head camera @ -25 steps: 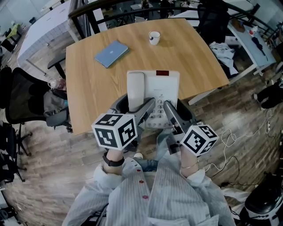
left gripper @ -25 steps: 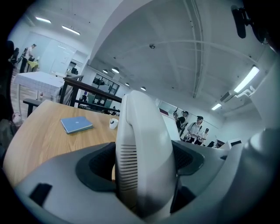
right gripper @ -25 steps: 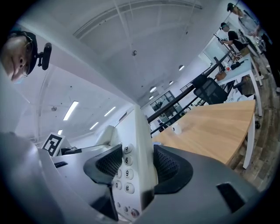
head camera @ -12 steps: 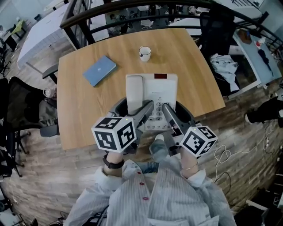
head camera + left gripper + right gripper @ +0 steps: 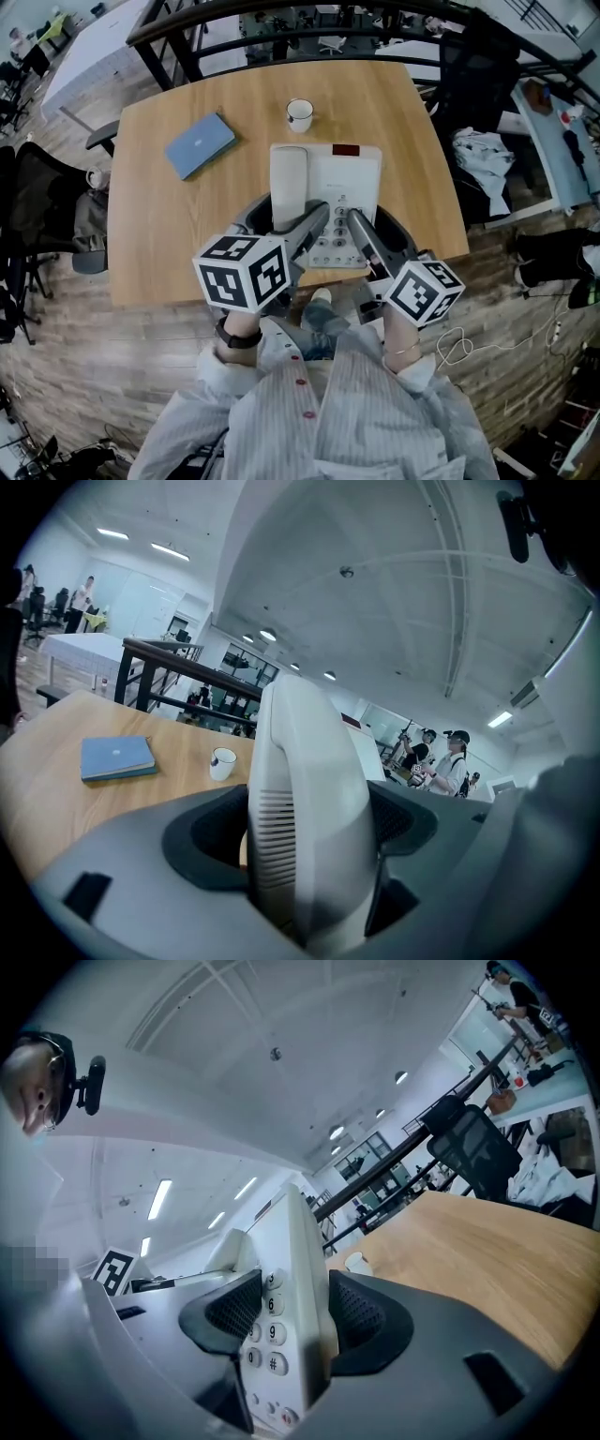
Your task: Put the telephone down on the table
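Over the near edge of the wooden bench, in the head view, a white telephone is held between the two grippers. Its handset lies in the cradle on the left side of the body, and a small dark red window sits at the far edge. I cannot tell whether the underside touches the bench or hangs just above it.

The left hand-held gripper is clamped on the handset side of the telephone. In the left gripper view the dark pads press on both sides of the white, ribbed end of the handset. The right hand-held gripper is clamped on the near right part of the body. In the right gripper view its jaws close on the thin edge of the telephone, with the round keys just beside the left pad. Each gripper carries a marker cube near the person's wrist.

Farther on the bench, well apart from the telephone, a blue notebook lies to the left. A white cup stands upright near the far edge. The person wears a striped shirt.
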Demonstrator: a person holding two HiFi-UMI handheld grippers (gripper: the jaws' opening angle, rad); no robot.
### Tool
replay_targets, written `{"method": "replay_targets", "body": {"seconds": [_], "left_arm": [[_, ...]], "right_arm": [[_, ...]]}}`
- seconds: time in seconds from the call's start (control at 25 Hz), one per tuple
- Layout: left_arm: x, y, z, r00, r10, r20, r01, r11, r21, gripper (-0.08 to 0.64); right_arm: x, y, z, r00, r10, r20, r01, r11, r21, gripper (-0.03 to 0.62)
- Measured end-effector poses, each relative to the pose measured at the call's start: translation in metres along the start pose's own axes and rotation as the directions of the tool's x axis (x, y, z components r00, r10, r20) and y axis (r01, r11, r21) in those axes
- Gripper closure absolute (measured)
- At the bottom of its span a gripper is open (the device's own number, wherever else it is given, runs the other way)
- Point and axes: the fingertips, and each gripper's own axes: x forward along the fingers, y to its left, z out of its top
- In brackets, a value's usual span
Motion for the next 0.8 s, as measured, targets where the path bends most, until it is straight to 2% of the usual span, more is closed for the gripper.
{"method": "replay_targets", "body": {"seconds": [0.2, 0.44, 0.8], "left_arm": [[0.014, 0.0, 0.003, 0.999, 0.032, 0.014, -0.031, 0.999, -0.012, 0.172], [0.018, 0.02, 0.01, 0.998, 0.06, 0.009, -0.06, 0.998, -0.032, 0.172], [0.036, 0.052, 0.037, 0.998, 0.067, 0.0, -0.067, 0.996, -0.057, 0.172]], "right_arm": [[0.009, -0.015, 0.007, 0.999, 0.027, -0.018, -0.027, 1.0, 0.005, 0.353], [0.033, -0.016, 0.006, 0.998, 0.052, -0.045, -0.051, 0.998, 0.024, 0.353], [0.076, -0.017, 0.019, 0.997, 0.041, -0.068, -0.04, 0.999, 0.026, 0.353]]}}
